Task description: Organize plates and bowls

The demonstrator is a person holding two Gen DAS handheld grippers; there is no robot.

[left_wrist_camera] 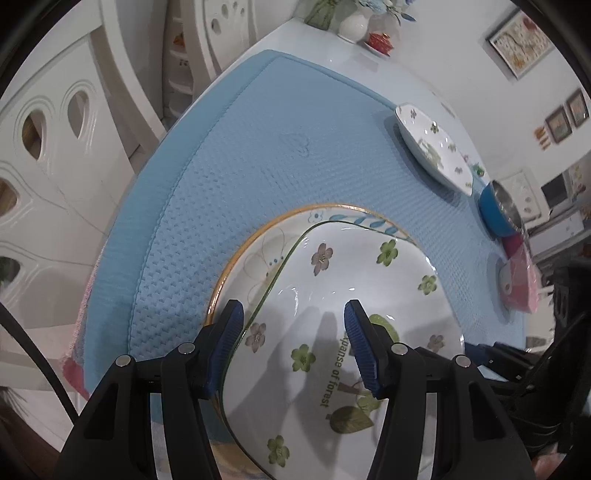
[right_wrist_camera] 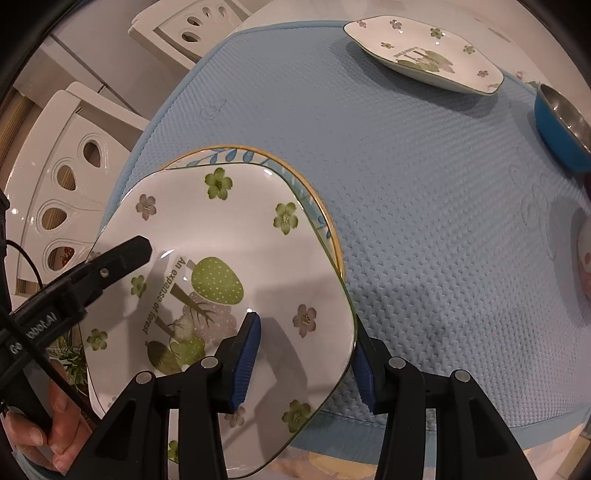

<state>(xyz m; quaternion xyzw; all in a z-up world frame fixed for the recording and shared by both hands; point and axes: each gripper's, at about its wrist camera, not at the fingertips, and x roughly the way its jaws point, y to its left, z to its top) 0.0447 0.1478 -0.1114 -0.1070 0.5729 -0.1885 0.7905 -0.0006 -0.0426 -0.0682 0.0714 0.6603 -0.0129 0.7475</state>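
Observation:
A square white plate with green flowers and a tree print [right_wrist_camera: 221,273] lies on a round yellow-rimmed plate [right_wrist_camera: 314,199] on the blue mat. My right gripper [right_wrist_camera: 304,354] is open, its jaws straddling the square plate's near right edge. My left gripper [left_wrist_camera: 293,321] is open, its jaws straddling the same plate's edge [left_wrist_camera: 332,295]; it shows in the right wrist view [right_wrist_camera: 125,254] at the plate's left side. A second square flowered plate [right_wrist_camera: 424,55] lies at the mat's far side, also seen in the left wrist view [left_wrist_camera: 436,147].
A blue bowl with a steel inside [right_wrist_camera: 565,125] and a pink dish [left_wrist_camera: 521,284] sit at the mat's right side. White chairs [right_wrist_camera: 74,177] stand beyond the table edge. A white vase [left_wrist_camera: 354,26] and a red cup [left_wrist_camera: 380,40] stand at the far end.

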